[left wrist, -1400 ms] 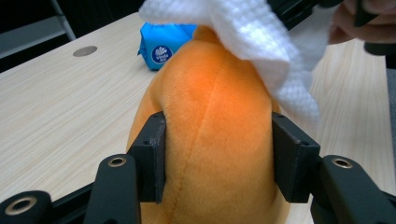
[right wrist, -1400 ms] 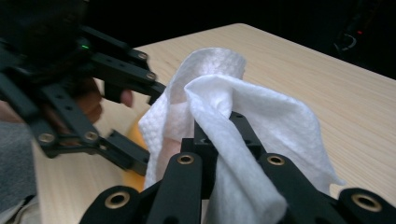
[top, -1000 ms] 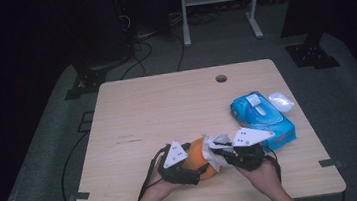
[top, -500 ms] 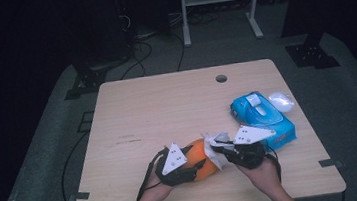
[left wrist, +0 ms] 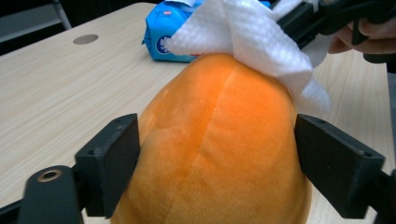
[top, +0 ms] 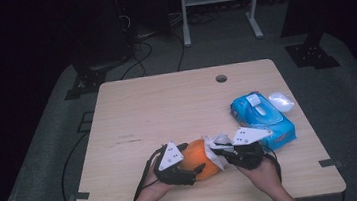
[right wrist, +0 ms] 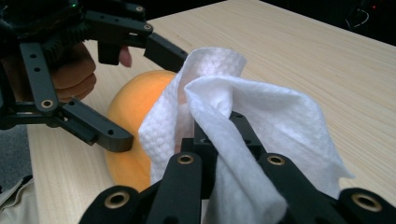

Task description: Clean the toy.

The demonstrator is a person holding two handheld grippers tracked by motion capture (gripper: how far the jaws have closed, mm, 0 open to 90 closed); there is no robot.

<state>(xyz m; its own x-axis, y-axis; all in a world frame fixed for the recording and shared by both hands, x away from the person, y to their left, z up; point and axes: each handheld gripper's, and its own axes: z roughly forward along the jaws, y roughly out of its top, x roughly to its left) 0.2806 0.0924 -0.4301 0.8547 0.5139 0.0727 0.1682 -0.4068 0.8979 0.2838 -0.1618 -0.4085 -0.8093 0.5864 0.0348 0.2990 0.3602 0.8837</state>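
Note:
An orange plush ball [top: 198, 157] rests on the table near the front edge. My left gripper [left wrist: 217, 172] straddles it, and both pads [left wrist: 112, 168] lie against its flanks. Its jaws have just been opening, with the ball still between them. My right gripper [right wrist: 219, 126] is shut on a white wipe [right wrist: 261, 112] and holds it down on the far top of the ball [left wrist: 224, 140]. In the high view the right gripper [top: 218, 152] comes in from the right, with the wipe [top: 216, 143] bunched at its tip.
A blue pack of wet wipes [top: 261, 118] lies right of the hands, with a small white oval object [top: 281, 101] behind it. The wooden table [top: 167, 106] has a round hole [top: 221, 78] near its far edge. A white rack stands beyond the table.
Both hands stay at the front edge. The left jaws pinched the ball in half a second ago and stand wider now. The wipe remains on the ball.

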